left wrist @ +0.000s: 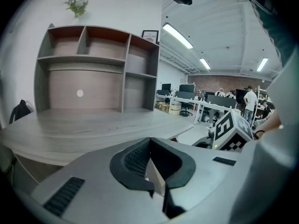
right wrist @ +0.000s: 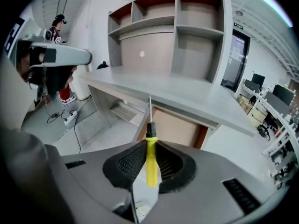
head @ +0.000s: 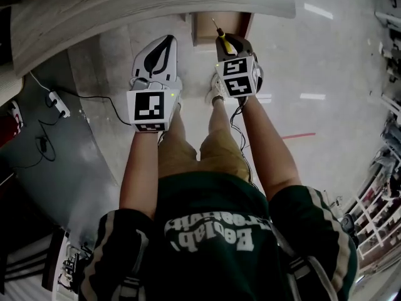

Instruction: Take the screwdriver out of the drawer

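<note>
The person's forearms are reaching down the middle of the head view, each one holding a gripper out over the pale floor (head: pixel 326 86). The left gripper (head: pixel 165 45) is hanging left of centre. In the left gripper view its jaws are pressing together at the tips, with nothing between them. The right gripper (head: pixel 229 41) is sitting just to the right of it and slightly higher in the frame, close beside it but not touching.

In the right gripper view the jaws are clenching the yellow handle of the screwdriver (right wrist: pixel 151 164). The handle is standing upright in the centre of the frame, and the black collar and thin metal shaft are sticking out beyond the jaw tips. The screwdriver is resting on nothing but the jaws.

Beyond the shaft tip, the drawer (right wrist: pixel 176 126) is standing open under the edge of the worktop (right wrist: pixel 187 94), its brown inside showing. In the head view it is lying at top centre, just past the screwdriver's tip.

Farther back, an open shelf unit (right wrist: pixel 198 36) is rising from the worktop across the upper half of the right gripper view. At the left edge of the head view, a white power strip (head: pixel 59 103) is lying on the floor with its cable trailing.
</note>
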The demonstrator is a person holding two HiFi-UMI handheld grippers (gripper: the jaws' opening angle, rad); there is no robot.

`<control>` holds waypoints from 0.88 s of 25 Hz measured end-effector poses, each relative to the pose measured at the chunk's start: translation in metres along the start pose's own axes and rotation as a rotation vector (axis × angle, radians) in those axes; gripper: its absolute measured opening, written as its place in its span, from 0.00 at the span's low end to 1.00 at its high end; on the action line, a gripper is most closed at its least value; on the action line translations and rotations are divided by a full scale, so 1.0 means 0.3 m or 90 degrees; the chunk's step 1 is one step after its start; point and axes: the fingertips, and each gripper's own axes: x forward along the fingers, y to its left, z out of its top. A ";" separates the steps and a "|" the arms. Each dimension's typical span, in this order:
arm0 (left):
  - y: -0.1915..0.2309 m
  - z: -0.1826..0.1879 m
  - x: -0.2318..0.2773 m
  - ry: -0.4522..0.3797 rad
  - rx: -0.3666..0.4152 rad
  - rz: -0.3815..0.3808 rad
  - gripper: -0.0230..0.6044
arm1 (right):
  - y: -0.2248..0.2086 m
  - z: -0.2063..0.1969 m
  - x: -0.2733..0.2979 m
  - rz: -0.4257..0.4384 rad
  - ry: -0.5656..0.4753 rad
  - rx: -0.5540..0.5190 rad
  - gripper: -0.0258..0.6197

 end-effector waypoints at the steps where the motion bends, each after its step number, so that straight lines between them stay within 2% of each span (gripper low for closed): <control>1: -0.001 0.023 -0.013 -0.003 -0.001 0.000 0.07 | 0.003 0.021 -0.034 0.001 -0.003 0.000 0.16; 5: -0.017 0.129 -0.053 0.003 0.006 -0.004 0.07 | -0.012 0.120 -0.173 -0.002 -0.022 0.002 0.16; 9: -0.050 0.285 -0.100 -0.018 0.024 -0.006 0.07 | -0.046 0.223 -0.324 -0.003 -0.058 0.006 0.16; 14: -0.100 0.446 -0.190 -0.032 0.070 -0.022 0.07 | -0.055 0.340 -0.528 -0.001 -0.098 0.044 0.16; 18: -0.166 0.567 -0.251 -0.050 0.086 -0.044 0.07 | -0.073 0.446 -0.679 0.001 -0.139 0.051 0.16; 22: -0.244 0.662 -0.304 -0.064 0.126 -0.062 0.07 | -0.075 0.505 -0.812 0.006 -0.171 0.049 0.16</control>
